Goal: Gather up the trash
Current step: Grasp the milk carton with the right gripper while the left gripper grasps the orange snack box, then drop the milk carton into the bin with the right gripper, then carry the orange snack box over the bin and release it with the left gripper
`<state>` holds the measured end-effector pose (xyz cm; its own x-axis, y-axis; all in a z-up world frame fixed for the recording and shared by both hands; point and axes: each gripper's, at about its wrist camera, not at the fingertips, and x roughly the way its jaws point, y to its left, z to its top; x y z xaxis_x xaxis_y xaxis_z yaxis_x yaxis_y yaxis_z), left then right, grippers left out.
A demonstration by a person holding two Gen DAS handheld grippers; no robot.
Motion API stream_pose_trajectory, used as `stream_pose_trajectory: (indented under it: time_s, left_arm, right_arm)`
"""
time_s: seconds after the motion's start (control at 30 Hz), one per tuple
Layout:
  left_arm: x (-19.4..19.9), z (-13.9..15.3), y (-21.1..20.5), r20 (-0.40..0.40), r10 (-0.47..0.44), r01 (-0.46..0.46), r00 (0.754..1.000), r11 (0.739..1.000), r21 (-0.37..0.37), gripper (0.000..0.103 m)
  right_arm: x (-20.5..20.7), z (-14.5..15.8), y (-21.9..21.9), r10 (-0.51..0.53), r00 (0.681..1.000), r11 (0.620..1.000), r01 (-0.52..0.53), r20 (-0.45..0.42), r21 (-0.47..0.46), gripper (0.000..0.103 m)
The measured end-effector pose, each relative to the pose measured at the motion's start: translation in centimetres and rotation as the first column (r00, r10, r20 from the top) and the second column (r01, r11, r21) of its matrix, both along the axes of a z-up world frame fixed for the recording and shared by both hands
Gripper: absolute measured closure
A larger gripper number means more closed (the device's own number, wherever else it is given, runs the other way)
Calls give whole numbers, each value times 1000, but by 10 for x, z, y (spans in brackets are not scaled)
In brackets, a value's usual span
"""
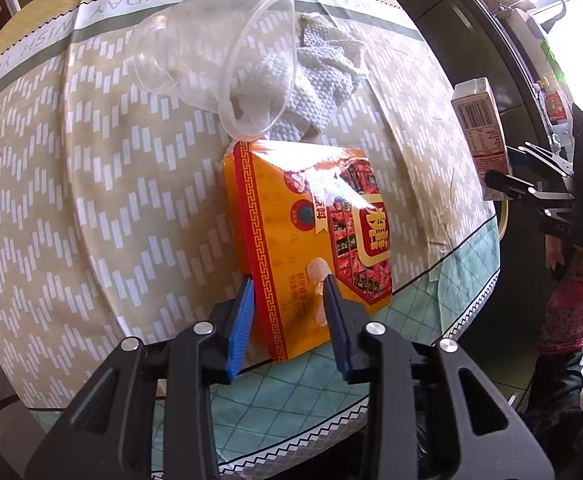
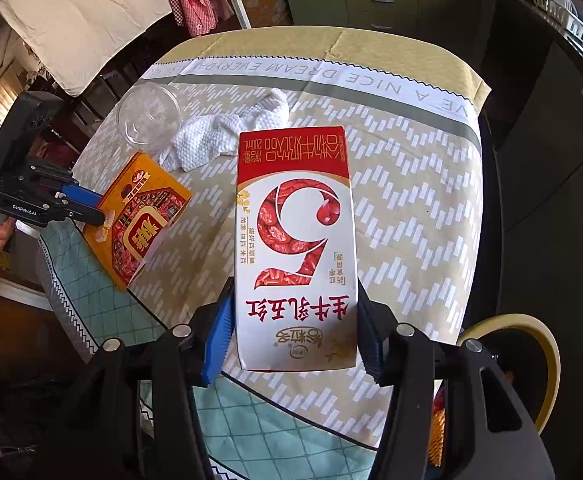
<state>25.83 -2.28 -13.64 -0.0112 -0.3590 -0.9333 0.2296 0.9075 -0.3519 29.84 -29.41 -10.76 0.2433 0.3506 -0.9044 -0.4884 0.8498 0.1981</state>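
Your left gripper (image 1: 287,312) pinches orange box (image 1: 311,236) at table (image 1: 91,200) edge; right gripper (image 2: 295,336) clamps milk carton (image 2: 295,248), lifted.

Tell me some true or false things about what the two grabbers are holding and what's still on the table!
1. The right gripper holds a red-and-white milk carton. True.
2. The left gripper holds the plastic cup. False: it grips the orange box.
3. The cup stands upright. False: it lies on its side.
4. A crumpled white paper towel lies beside the cup. True.
5. The tablecloth is plain blue. False: mostly tan with white dashes.
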Motion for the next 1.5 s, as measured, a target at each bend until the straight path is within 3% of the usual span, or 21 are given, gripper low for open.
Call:
stream_pose_trajectory:
  time_s: [0.07,0.1,0.23,0.63,0.87,1.07,1.3,1.4,1.5]
  left_arm:
    - [1,3,-3,11,5,-5,1000,1000,-3,74]
    - [1,4,-5,19,12,-12,1000,1000,-6,87]
    - [4,10,-12,47,15,-14,999,1000,-20,96]
    - [-11,64,-52,247,-57,65,967,997,-28,103]
    - [-20,85,-64,293,-105,107,950,994,9,103]
    - [-24,92,-71,300,-127,128,945,992,16,103]
    - [-31,101,-97,315,-191,195,930,981,18,103]
    - [-35,107,-112,323,-219,225,921,974,18,103]
    - [-37,113,-128,329,-248,255,911,967,20,103]
  right_arm:
    - [-1,0,-4,-9,1000,1000,9,-1,-1,49]
    - [-2,0,-7,-14,1000,1000,14,0,-1,49]
    - [-5,3,-22,-42,999,999,42,6,4,49]
    - [-22,12,-80,-157,987,987,156,23,45,49]
    - [-39,15,-127,-259,966,964,257,25,65,49]
    - [-56,3,-183,-401,916,915,400,-2,52,49]
    - [-64,-36,-235,-523,850,852,524,-64,-7,49]
    - [-64,-52,-252,-580,811,814,579,-74,-36,25]
    - [-72,-52,-268,-616,784,786,618,-75,7,25]
